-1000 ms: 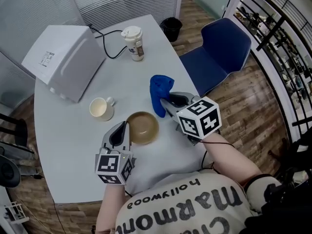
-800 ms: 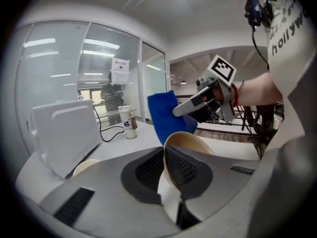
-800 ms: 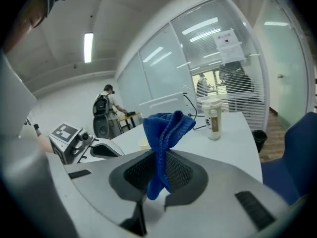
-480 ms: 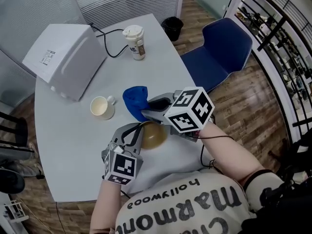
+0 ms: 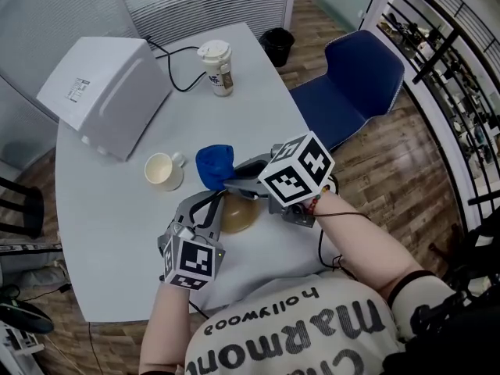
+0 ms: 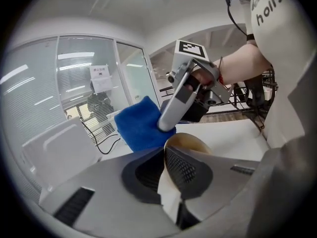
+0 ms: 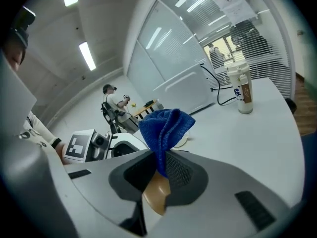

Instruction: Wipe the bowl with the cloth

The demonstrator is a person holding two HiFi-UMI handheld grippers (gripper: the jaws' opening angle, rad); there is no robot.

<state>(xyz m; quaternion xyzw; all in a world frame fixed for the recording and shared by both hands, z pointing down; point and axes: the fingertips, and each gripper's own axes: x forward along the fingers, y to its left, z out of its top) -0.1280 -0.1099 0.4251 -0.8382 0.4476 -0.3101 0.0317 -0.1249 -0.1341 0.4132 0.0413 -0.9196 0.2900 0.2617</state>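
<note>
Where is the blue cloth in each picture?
Head view: blue cloth near the middle, just above the bowl.
Left gripper view: blue cloth at the middle, behind the bowl.
Right gripper view: blue cloth at the middle, above the bowl.
Shared landmark: the bowl, brown in every view.

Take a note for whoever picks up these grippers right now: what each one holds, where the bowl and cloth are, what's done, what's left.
Left gripper: shut on the rim of the bowl, which looks tipped up over the table close to the person.
Right gripper: shut on the blue cloth, held at the bowl's far rim.
Done: bowl and cloth both gripped, cloth right at the bowl.
Left: the wiping itself. Whether the cloth touches the bowl yet can't be told. The next move is probably to press the cloth inside and rub it round.
</note>
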